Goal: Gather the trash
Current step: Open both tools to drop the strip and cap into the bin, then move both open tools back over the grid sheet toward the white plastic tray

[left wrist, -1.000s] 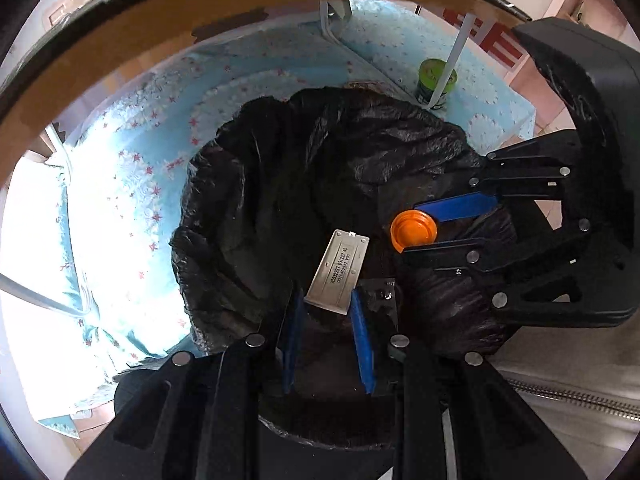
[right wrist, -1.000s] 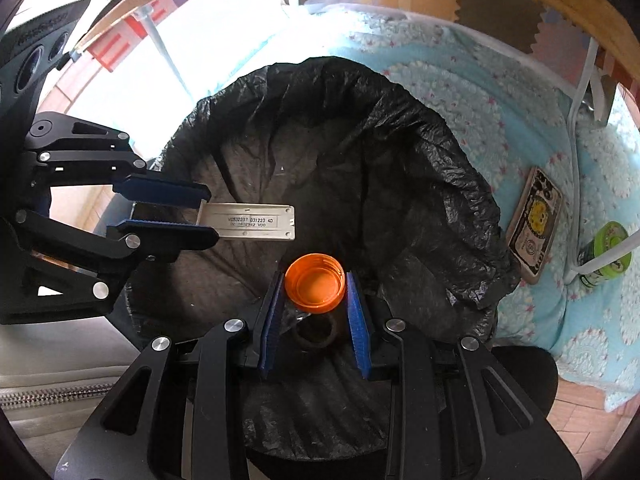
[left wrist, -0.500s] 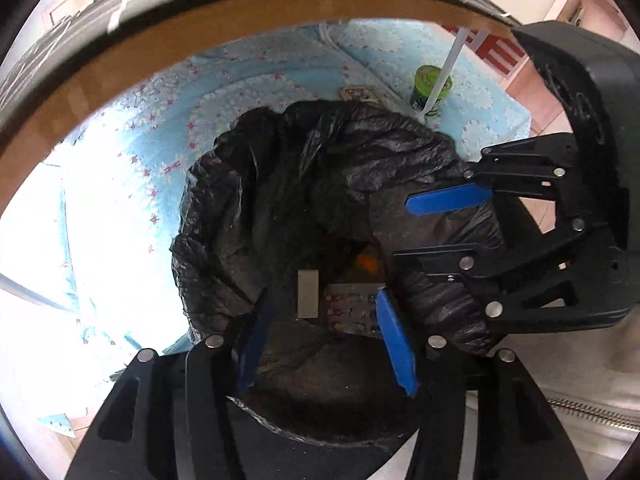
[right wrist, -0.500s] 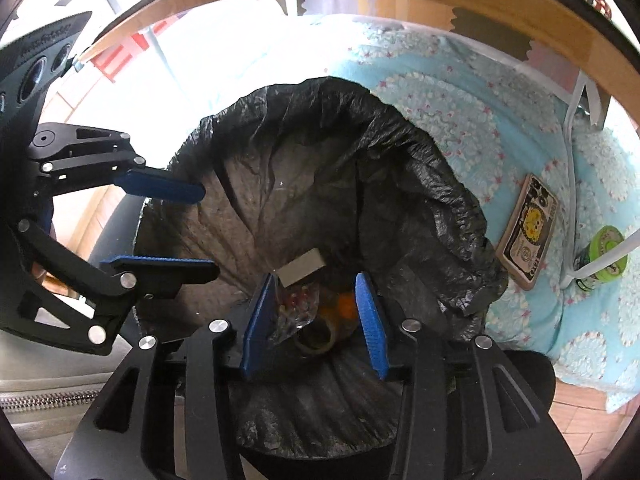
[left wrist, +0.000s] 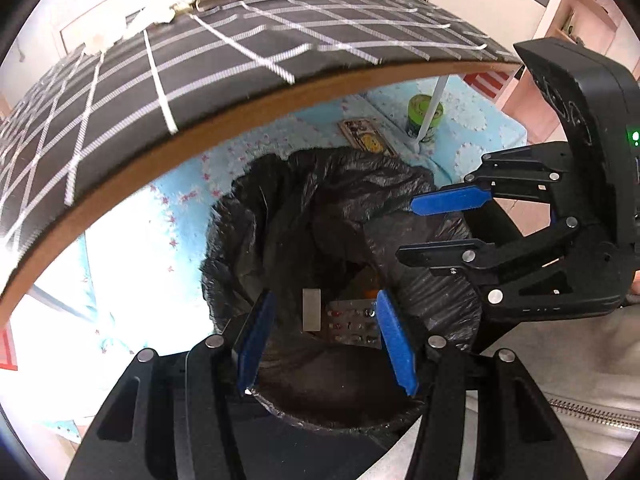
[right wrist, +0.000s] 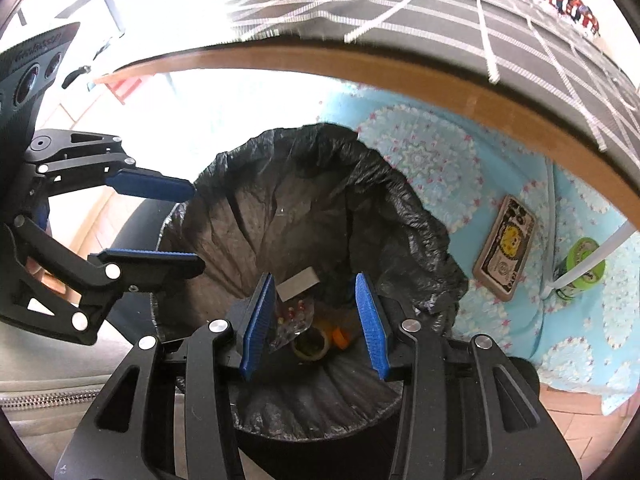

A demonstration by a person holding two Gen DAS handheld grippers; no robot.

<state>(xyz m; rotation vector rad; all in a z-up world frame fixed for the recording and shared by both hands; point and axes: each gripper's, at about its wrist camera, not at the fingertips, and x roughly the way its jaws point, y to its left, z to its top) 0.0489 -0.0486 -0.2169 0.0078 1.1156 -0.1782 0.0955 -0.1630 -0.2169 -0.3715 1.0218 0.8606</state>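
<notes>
A bin lined with a black bag (left wrist: 248, 220) (right wrist: 400, 200) stands on the floor below both grippers. At its bottom lie a silver strip (left wrist: 312, 314) (right wrist: 298, 283), a blister pack (left wrist: 352, 322) (right wrist: 288, 320), an orange cap (right wrist: 340, 336) and a tape roll (right wrist: 311, 344). My left gripper (left wrist: 324, 296) (right wrist: 196, 226) hangs over the bin's mouth, open, with nothing between its blue pads. My right gripper (right wrist: 314, 280) (left wrist: 406, 228) is beside it over the same opening, also open and holding nothing.
A table edge with a black grid cloth (left wrist: 200, 60) (right wrist: 480, 40) overhangs just beyond the bin. On the blue flowered mat (left wrist: 180, 200) lie a printed phone case (right wrist: 505, 248) and a green can (right wrist: 582, 268) by a white table leg (left wrist: 428, 112). A grey zipped garment (left wrist: 560, 380) is near me.
Both grippers opened: the silver strip left the left one and the orange cap left the right one, and both fell into the bin. Both grippers then rose, bringing the table into view.
</notes>
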